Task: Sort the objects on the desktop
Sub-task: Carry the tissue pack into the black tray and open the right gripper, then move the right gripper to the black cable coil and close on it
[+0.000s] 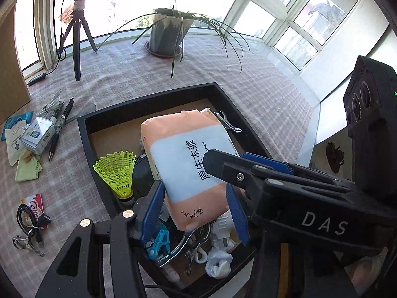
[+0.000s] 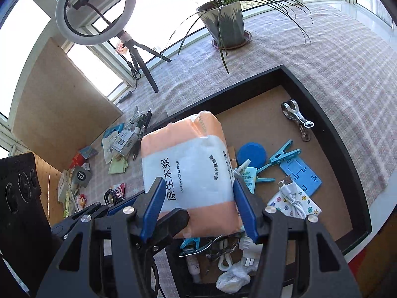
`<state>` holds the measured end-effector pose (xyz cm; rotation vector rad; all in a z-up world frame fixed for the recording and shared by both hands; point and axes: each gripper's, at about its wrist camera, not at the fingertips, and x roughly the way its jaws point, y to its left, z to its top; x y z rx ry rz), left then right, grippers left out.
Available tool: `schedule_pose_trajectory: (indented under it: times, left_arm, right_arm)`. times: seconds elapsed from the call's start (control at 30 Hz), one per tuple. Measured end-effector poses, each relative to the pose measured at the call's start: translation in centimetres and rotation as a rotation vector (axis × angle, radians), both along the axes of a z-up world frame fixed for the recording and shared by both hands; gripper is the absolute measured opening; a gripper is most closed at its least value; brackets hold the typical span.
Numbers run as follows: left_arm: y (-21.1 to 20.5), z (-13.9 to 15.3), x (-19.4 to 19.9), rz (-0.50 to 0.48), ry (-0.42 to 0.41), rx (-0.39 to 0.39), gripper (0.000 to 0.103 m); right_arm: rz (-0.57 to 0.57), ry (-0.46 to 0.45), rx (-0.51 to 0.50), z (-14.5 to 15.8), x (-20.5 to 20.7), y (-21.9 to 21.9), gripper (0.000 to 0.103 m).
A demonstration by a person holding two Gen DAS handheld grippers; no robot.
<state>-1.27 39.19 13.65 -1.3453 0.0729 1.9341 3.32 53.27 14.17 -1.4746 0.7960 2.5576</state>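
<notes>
An orange and pale blue tissue pack [image 1: 188, 159] [image 2: 191, 173] hangs tilted over the black tray [image 1: 148, 99] [image 2: 322, 114]. My left gripper [image 1: 194, 193] is shut on the pack's near end, one blue pad on each side. From the right, my right gripper [image 2: 197, 186] grips the same pack, one black finger lying across its label. The tray holds a yellow shuttlecock [image 1: 116, 171], a metal clip [image 2: 296, 116], a blue clothespin [image 2: 282, 155], a blue phone stand [image 2: 301, 173], a white cable [image 2: 292, 198] and other small items.
Loose things lie on the checked cloth left of the tray: pens [image 1: 62, 121], a small box [image 1: 37, 134], a coiled black cable [image 1: 27, 218], a coffee sachet [image 1: 34, 203]. A potted plant [image 2: 223, 22] and a ring light on a tripod [image 2: 95, 12] stand by the windows.
</notes>
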Motion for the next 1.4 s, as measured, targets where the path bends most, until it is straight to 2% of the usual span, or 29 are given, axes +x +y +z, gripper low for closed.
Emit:
schedule_pose_trajectory:
  times: [0.13, 0.3, 0.57, 0.77, 1.0, 1.1, 1.2, 1.4]
  left_arm:
    - [-1.1, 0.2, -0.5, 0.02, 0.019, -0.017, 0.048]
    - [-4.4, -0.2, -1.6, 0.091, 0.021, -0.051, 0.048]
    - [-12.6, -1.5, -4.1, 0.265, -0.012, -0.1, 0.048]
    - [-20.5, -3.3, -5.5, 0.435, -0.063, -0.128, 0.048]
    - [-27.5, -6.2, -6.0, 0.58, -0.132, -0.157, 0.048]
    - [-29.3, -7.2, -6.2, 0.621, -0.173, -0.146, 0.048]
    - [-30.3, -8.0, -6.4, 0.64, -0.192, -0.142, 0.042]
    - [-29.7, -8.9, -8.2, 0.609, -0.187, -0.148, 0.035]
  right_arm:
    - [-0.018, 0.01, 0.004, 0.6, 0.0, 0.8, 0.057]
    - [0.05, 0.004, 0.007, 0.5, -1.2, -1.3, 0.057]
    - [0.228, -0.013, -0.005, -0.8, -4.7, -8.4, 0.057]
    - [0.38, -0.028, -0.003, -1.8, -7.2, -15.0, 0.057]
    - [0.508, -0.078, -0.02, -3.9, -10.0, -21.4, 0.057]
    - [0.545, -0.103, -0.027, -4.9, -10.8, -23.4, 0.056]
    - [0.576, -0.122, -0.02, -5.9, -11.5, -25.1, 0.054]
    - [0.577, -0.189, -0.047, -8.7, -13.3, -26.6, 0.042]
